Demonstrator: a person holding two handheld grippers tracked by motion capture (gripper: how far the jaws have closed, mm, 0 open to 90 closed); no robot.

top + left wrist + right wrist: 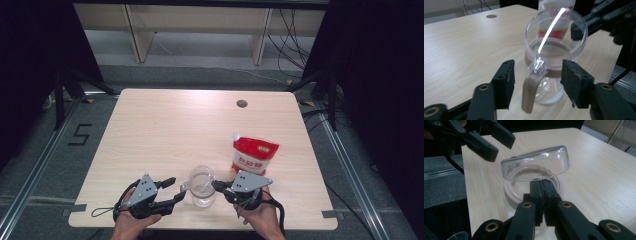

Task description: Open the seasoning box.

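1. The clear glass jar [202, 187] stands near the table's [165, 130] front edge, between the two grippers, with a red-and-white pouch [253, 155] just behind it to the right
2. The right gripper [541, 183] has its jaws pressed together on the edge of the jar's clear lid [536, 166], holding it tilted up off the rim
3. The left gripper [537, 77] is spread, its pads either side of the jar's handle [531, 92] without touching
4. The step looks like opening the jar; next the left should close on the handle to steady it
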